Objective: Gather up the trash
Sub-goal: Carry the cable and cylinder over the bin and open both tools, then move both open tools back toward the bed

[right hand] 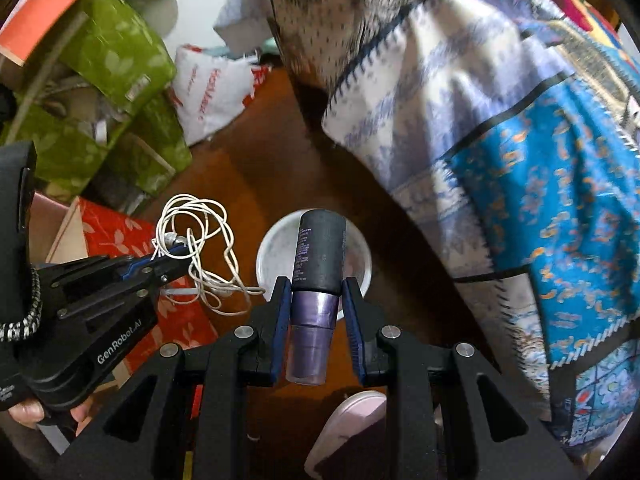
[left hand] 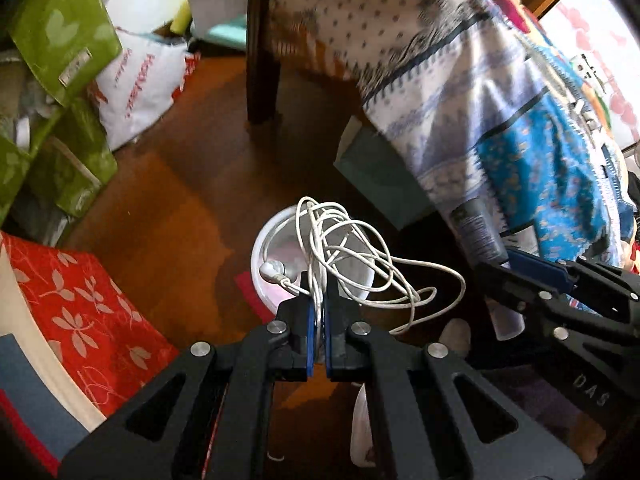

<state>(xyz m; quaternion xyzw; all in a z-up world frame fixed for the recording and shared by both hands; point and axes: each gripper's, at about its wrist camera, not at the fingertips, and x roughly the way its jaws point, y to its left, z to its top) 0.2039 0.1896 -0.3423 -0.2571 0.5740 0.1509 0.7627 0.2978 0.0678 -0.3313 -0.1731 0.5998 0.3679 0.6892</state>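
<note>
A tangled white earphone cable (left hand: 352, 248) hangs from my left gripper (left hand: 320, 286), which is shut on it. The cable dangles over a round white bin (left hand: 260, 248) on the wooden floor. My right gripper (right hand: 316, 286) is shut on a dark bottle (right hand: 320, 248) with a purple lower part, held right above the same bin (right hand: 262, 256). In the left wrist view the right gripper (left hand: 496, 266) and its bottle (left hand: 478, 232) sit to the right of the bin. In the right wrist view the left gripper (right hand: 176, 258) and the cable (right hand: 196, 232) sit left of the bin.
A patterned blanket (left hand: 480, 100) drapes over furniture at the right, by a dark wooden leg (left hand: 262, 72) and a teal paper bag (left hand: 376, 168). Green boxes (left hand: 60, 28), a white plastic bag (left hand: 136, 88) and a red floral box (left hand: 80, 312) crowd the left. A pink slipper (right hand: 348, 420) lies near.
</note>
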